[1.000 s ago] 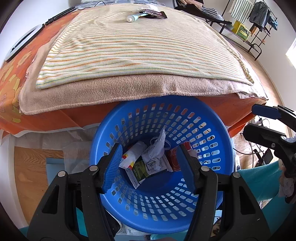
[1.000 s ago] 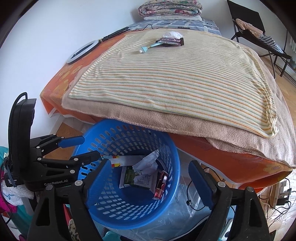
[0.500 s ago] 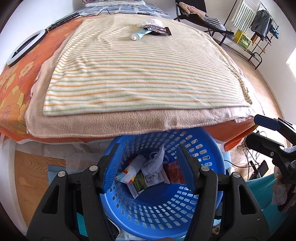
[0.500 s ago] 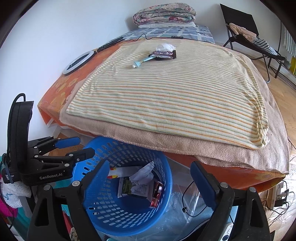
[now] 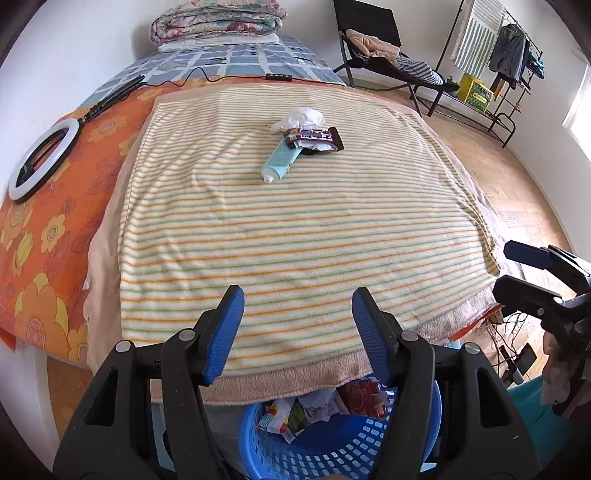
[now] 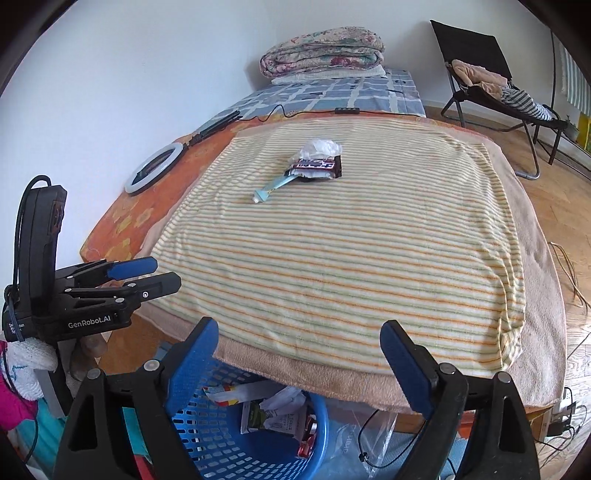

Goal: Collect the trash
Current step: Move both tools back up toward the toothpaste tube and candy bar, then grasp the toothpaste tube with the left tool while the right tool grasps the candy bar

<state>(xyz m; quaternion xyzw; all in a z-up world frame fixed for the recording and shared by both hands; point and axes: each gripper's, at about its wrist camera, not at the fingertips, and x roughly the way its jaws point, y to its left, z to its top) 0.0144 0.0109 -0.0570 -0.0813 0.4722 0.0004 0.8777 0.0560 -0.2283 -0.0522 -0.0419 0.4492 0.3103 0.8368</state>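
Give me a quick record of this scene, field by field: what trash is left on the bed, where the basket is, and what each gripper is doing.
trash on bed: light blue tube, dark snack wrapper, crumpled white paper, clustered together on the striped blanket
basket: blue basket on the floor at the bed's near edge, holding wrappers and paper
left gripper: open, nothing between its fingers
right gripper: open, nothing between its fingers
other on bed: ring light, folded quilt
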